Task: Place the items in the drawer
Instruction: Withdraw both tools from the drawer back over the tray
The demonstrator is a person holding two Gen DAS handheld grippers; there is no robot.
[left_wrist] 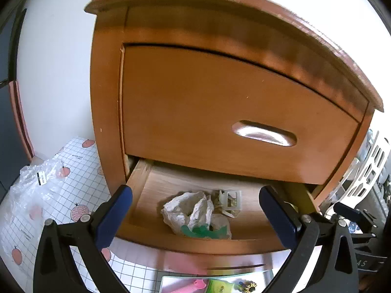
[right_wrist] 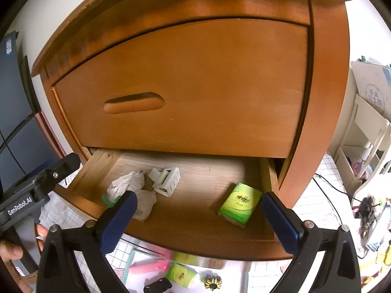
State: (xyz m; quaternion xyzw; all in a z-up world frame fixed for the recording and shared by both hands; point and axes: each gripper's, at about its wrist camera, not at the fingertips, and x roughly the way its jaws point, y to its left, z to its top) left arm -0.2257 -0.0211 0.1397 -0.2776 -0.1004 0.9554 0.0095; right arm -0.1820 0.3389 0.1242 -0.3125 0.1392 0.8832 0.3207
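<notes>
The lower drawer (left_wrist: 136, 193) (right_wrist: 185, 229) of a wooden nightstand stands pulled out. Inside lie a crumpled white bag (left_wrist: 193, 210) (right_wrist: 129, 180), a white hair clip (left_wrist: 231, 201) (right_wrist: 166, 178) and a green tissue pack (right_wrist: 240, 204). My left gripper (left_wrist: 195, 217) hovers open over the drawer's front, nothing between its blue pads. My right gripper (right_wrist: 199, 222) is open too, above the drawer's front edge, empty. Below the drawer a tray (right_wrist: 136, 254) holds a pink tube (right_wrist: 149, 267), another green tissue pack (right_wrist: 180, 274), a black object (right_wrist: 157, 287) and a yellow-black round toy (right_wrist: 212, 283).
The upper drawer (left_wrist: 220, 112) (right_wrist: 195, 85) is closed, with a recessed handle (left_wrist: 264, 134). A clear plastic bag (left_wrist: 36, 180) lies on the checked floor mat at left. A white basket (left_wrist: 366, 171) and a white shelf (right_wrist: 366, 134) stand at right. A hand (right_wrist: 14, 251) holds the left gripper body (right_wrist: 36, 185).
</notes>
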